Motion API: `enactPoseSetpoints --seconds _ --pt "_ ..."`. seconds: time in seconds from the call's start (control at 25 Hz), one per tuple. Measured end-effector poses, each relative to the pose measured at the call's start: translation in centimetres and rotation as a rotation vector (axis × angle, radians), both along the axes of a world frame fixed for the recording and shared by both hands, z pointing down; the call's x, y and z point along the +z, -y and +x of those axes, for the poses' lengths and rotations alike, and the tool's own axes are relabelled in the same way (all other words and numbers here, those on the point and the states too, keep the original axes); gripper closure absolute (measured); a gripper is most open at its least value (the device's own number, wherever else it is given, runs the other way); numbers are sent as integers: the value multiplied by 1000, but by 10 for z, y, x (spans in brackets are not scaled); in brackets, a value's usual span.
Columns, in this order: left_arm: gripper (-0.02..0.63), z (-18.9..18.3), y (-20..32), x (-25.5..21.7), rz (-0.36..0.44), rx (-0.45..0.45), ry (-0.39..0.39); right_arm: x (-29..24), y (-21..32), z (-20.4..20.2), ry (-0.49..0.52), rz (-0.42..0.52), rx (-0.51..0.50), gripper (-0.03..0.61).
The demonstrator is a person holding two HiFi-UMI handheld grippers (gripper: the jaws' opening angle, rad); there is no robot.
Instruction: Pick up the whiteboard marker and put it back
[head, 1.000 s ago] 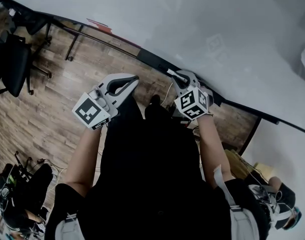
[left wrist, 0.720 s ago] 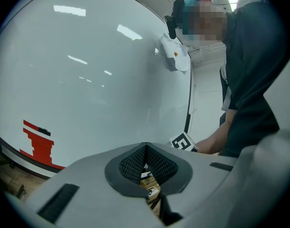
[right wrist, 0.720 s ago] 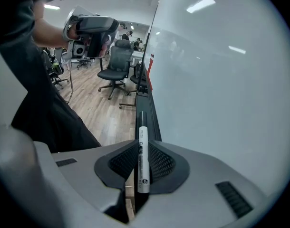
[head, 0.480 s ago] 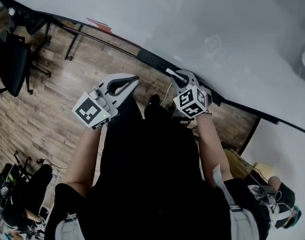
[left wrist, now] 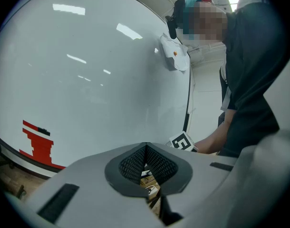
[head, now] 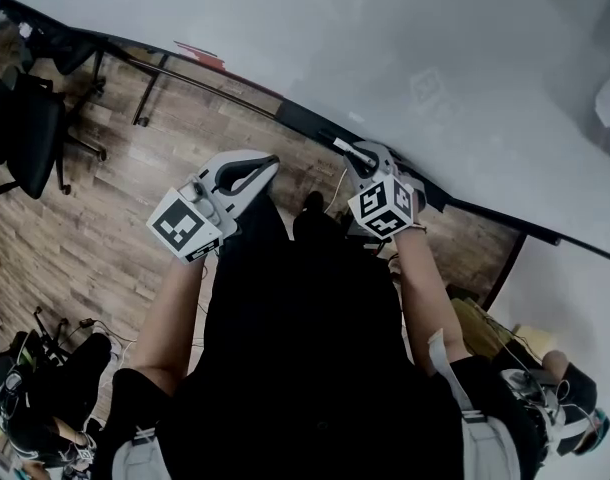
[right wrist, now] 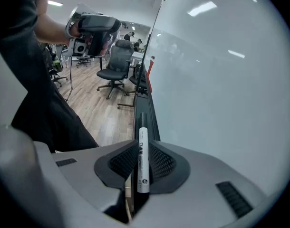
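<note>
Right gripper view shows the right hand-held gripper (right wrist: pixel 142 175) pinching the marker (right wrist: pixel 143 148), aimed along the whiteboard (right wrist: pixel 221 80) tray (right wrist: pixel 144 110) (likely the put-back step). Next: lower it onto the tray, then release. The left hand-held gripper (left wrist: pixel 146 163) is pressed together, empty.

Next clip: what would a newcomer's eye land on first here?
First, the whiteboard marker, clamped between the right gripper jaws and pointing along the black tray at the foot of the whiteboard. That board fills the top of the head view. The left gripper is held up beside it, jaws together with nothing between them.
</note>
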State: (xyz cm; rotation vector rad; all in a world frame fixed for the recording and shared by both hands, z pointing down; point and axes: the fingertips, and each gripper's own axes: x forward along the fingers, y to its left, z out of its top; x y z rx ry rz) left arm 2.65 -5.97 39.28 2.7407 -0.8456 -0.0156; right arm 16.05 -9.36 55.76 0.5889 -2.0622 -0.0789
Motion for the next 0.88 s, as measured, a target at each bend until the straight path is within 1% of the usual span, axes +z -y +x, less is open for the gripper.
enactPoseSetpoints --seconds 0.28,0.4,0.56,0.76,0.88 --pt "601 5 0 -9 15 26 0 -21 -2 3 27 35 20 508" --pt "601 11 1 -13 23 55 -6 -39 -3 2 73 52 40 508" --pt "601 17 3 -20 35 104 -10 -75 -4 -2 180 77 82 508" --pt "601 25 6 -37 67 195 -22 -138 -8 -15 375 108 150 509" --pt "601 33 6 -51 81 268 -40 -175 -12 -22 486 132 183 509"
